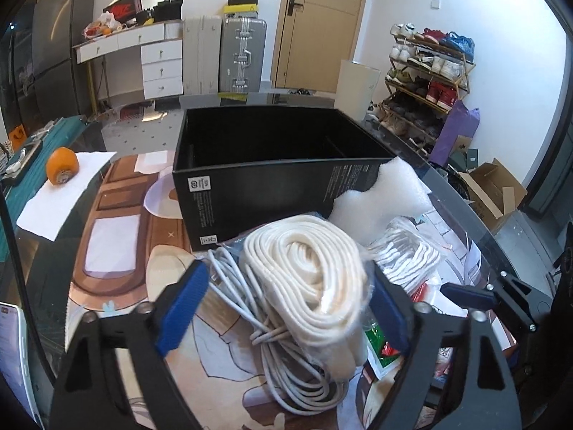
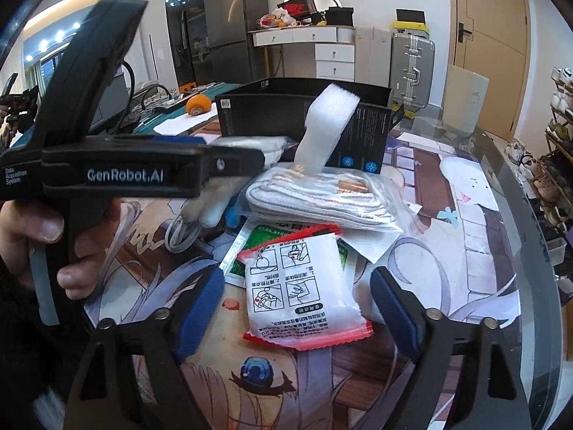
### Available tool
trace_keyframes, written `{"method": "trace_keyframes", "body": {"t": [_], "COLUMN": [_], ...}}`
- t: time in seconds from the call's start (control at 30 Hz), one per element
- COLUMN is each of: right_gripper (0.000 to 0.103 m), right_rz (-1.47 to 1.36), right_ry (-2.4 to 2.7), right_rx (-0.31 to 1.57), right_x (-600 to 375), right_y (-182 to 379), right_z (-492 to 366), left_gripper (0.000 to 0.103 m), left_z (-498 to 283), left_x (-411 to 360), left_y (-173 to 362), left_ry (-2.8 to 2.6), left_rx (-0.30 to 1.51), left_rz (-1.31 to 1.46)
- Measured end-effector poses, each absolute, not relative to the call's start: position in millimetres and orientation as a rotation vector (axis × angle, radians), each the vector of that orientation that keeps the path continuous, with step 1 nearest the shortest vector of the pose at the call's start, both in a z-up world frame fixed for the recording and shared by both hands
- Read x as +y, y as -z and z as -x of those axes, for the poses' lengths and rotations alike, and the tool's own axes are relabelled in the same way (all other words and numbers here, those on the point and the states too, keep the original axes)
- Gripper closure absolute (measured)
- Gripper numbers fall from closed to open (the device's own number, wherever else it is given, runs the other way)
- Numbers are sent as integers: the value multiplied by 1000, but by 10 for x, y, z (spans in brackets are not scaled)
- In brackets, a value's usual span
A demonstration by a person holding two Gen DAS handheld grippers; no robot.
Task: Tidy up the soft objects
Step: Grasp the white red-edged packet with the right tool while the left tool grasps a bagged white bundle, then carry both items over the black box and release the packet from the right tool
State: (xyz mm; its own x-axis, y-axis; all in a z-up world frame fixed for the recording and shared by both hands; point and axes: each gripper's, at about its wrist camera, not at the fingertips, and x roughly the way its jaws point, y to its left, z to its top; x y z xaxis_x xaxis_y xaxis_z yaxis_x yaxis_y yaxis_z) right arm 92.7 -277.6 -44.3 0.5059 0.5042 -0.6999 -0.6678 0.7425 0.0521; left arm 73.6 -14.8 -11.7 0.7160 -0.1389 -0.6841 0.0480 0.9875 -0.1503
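A bagged coil of cream rope [image 1: 308,276] lies between the open jaws of my left gripper [image 1: 286,308], on top of a white cable bundle [image 1: 286,369]. An open black box [image 1: 275,168] stands behind it, with a white foam piece [image 1: 379,200] leaning on its corner. My right gripper [image 2: 301,308] is open around a white and red sachet [image 2: 304,286] on the table mat. The foam piece [image 2: 326,125], a bagged white cord [image 2: 322,197] and the black box [image 2: 304,114] lie beyond. The left gripper body [image 2: 143,172] crosses the right wrist view.
An orange [image 1: 61,170] sits on white paper [image 1: 57,197] at the far left. A phone [image 1: 14,354] lies at the left edge. More bagged cord [image 1: 404,258] and green packets [image 1: 379,344] lie right of the coil. The round glass table's rim [image 2: 530,236] curves on the right.
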Motion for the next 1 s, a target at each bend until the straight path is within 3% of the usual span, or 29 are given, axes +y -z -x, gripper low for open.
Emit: {"method": "trace_keyframes", "body": {"t": [0.23,0.6,1.0], "right_gripper": [37,54,56], "right_rz": [257,289,268], "right_ry": [-736,-744,-757], "right_rx": [755,735,672], "right_x": [-2747,-2709,-2781], "right_y": [424,395,157], "right_z": [-855,-788,-652], "left_gripper": [70,77,77], "left_z": [-637,-448,-130], "left_x": [-61,94,296], "left_y": [92,70,-117], "left_ry": [92,75,54], "left_rx": [722,697,611], "left_rz": [131,145,159]}}
